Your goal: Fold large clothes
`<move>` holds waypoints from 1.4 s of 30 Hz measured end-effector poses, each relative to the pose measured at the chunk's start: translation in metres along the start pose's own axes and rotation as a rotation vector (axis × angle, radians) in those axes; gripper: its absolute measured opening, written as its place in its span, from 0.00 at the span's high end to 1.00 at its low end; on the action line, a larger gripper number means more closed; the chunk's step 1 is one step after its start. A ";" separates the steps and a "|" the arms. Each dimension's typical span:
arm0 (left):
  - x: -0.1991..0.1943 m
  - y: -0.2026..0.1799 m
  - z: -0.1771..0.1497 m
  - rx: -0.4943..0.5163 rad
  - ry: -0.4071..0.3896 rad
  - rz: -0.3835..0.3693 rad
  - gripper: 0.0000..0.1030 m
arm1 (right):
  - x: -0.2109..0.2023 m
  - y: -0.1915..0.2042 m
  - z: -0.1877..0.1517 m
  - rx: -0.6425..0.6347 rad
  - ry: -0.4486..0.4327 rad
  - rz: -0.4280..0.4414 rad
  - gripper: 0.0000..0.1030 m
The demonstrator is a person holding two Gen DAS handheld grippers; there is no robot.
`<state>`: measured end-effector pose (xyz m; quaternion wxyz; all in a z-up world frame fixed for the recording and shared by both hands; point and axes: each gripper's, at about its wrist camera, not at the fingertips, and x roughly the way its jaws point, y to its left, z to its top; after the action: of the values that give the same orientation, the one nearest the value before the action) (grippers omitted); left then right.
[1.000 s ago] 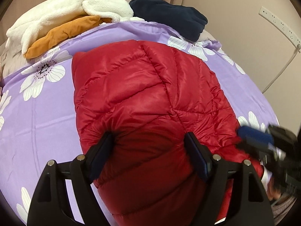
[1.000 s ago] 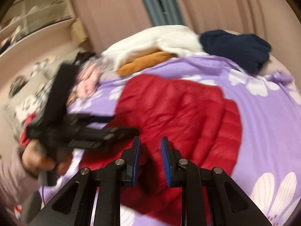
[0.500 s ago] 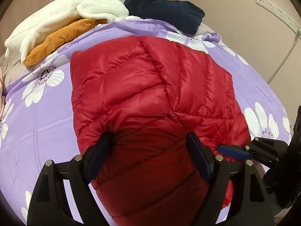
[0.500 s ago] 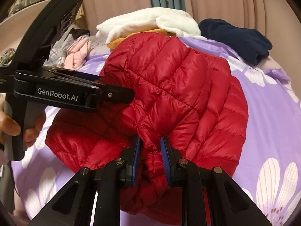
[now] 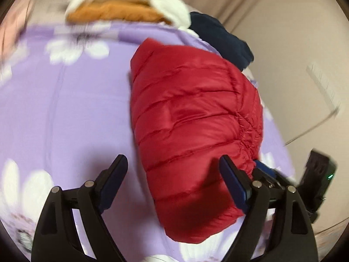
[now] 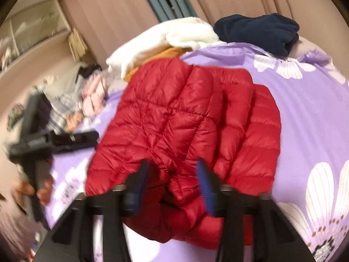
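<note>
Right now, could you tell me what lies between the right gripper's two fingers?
In the right wrist view, a bunched fold of the red puffer jacket lies between the open right gripper fingers.

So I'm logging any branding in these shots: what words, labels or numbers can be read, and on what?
None can be read.
Left tool: a pale label patch on its side, too blurred to read.
Red down jacket: no visible text.
Purple floral bedsheet: print only, no words.
</note>
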<state>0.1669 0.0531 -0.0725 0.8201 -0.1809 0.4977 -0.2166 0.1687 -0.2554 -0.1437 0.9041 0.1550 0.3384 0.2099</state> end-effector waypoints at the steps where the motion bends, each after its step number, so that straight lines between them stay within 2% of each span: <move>1: 0.001 0.006 0.001 -0.042 0.005 -0.046 0.16 | -0.001 0.000 0.003 0.012 -0.007 0.008 0.26; 2: 0.005 0.017 0.002 -0.105 0.008 -0.102 0.15 | 0.000 0.001 0.005 0.021 -0.017 -0.004 0.24; 4: 0.012 0.029 0.004 -0.176 0.010 -0.154 0.15 | 0.001 0.003 0.010 0.027 -0.034 -0.041 0.23; 7: 0.025 0.038 0.009 -0.241 0.024 -0.188 0.14 | 0.000 0.002 0.017 0.055 -0.069 -0.085 0.21; 12: 0.042 0.030 0.014 -0.216 0.057 -0.184 0.06 | -0.002 -0.019 0.030 0.127 -0.102 -0.145 0.09; 15: 0.051 0.025 0.019 -0.191 0.081 -0.181 0.03 | -0.001 -0.053 0.029 0.266 -0.094 -0.180 0.05; 18: 0.059 0.020 0.022 -0.164 0.101 -0.169 0.01 | 0.003 -0.087 0.024 0.400 -0.054 -0.147 0.04; 24: 0.074 0.011 0.025 -0.142 0.126 -0.163 0.00 | 0.025 -0.128 0.009 0.596 0.010 0.021 0.02; 27: 0.079 0.014 0.031 -0.147 0.137 -0.167 0.00 | 0.038 -0.143 0.000 0.698 0.004 0.119 0.01; 31: 0.085 0.015 0.029 -0.146 0.148 -0.169 0.00 | 0.045 -0.142 0.002 0.746 -0.026 0.234 0.01; 34: 0.088 0.012 0.029 -0.140 0.157 -0.164 0.00 | 0.051 -0.136 0.011 0.744 0.005 0.214 0.00; 37: 0.095 0.010 0.031 -0.134 0.163 -0.157 0.00 | 0.056 -0.127 0.018 0.742 0.027 0.296 0.00; 40: 0.100 0.010 0.033 -0.135 0.169 -0.155 0.00 | 0.061 -0.115 0.030 0.667 0.074 0.221 0.00; 42: 0.103 0.011 0.033 -0.135 0.174 -0.150 0.00 | 0.071 -0.116 0.032 0.664 0.114 0.157 0.00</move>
<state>0.2407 0.0099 -0.1390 0.7412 -0.2530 0.5657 -0.2580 0.2704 -0.3254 -0.2080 0.7652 0.4543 0.4252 0.1655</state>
